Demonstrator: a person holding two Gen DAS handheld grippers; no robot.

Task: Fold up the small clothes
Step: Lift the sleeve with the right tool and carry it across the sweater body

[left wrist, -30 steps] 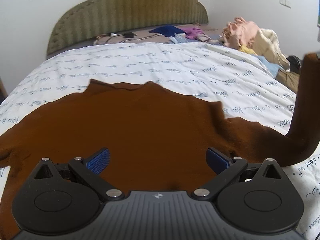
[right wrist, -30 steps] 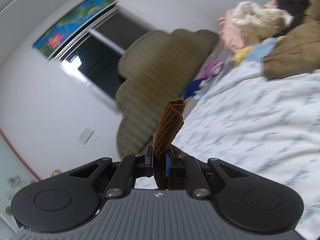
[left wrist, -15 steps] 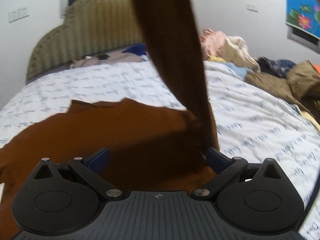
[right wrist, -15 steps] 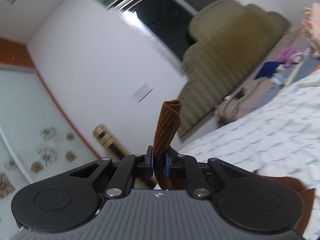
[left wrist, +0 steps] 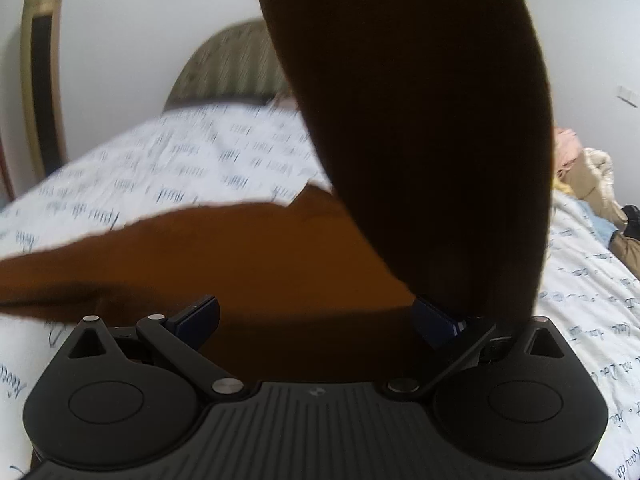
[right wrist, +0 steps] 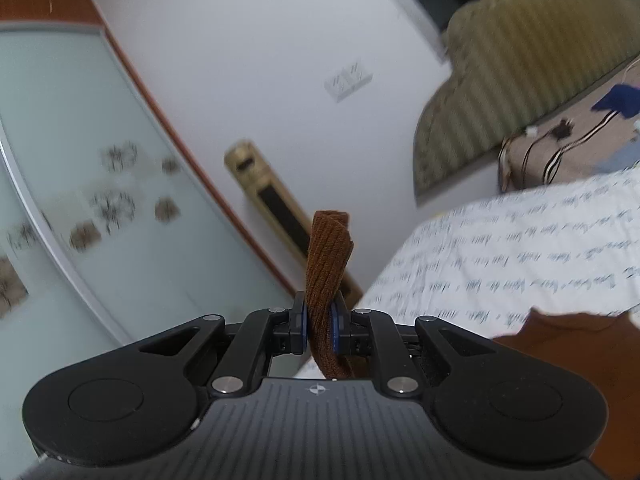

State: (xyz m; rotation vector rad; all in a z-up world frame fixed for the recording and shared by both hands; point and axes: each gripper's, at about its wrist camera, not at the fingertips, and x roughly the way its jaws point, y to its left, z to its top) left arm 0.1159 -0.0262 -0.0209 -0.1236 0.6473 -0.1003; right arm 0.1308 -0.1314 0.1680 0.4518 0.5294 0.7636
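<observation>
- Between the right tongs (right wrist: 319, 330) a folded strip of the brown top (right wrist: 326, 264) is sitting, the blue pads (right wrist: 335, 332) clamping it from both sides; it looks like a sleeve end or hem corner, ribbed knit, standing up past the fingertips.
- Just ahead of the left tongs (left wrist: 316, 318), which are standing wide apart with nothing between them, the body of the top (left wrist: 248, 256) is lying flat on the bed (left wrist: 192, 160).
- Hanging down over that flat part, a dark length of the same garment is dropping from above and passing close by the left tongs' right pad (left wrist: 436, 316); whether cloth and pad are touching is unclear.
- Judging by the drape, the knit is soft, light and limp: it is going to sag and follow whatever pulls it, and a single-point grip is letting it twist. A hold on a seam, cuff or hem corner should be slipping less than one on bare fabric.
- Farther off, the printed white sheet is spreading toward a padded headboard (right wrist: 532, 48), with a heap of other clothes (left wrist: 580, 168) lying at the bed's far right.
</observation>
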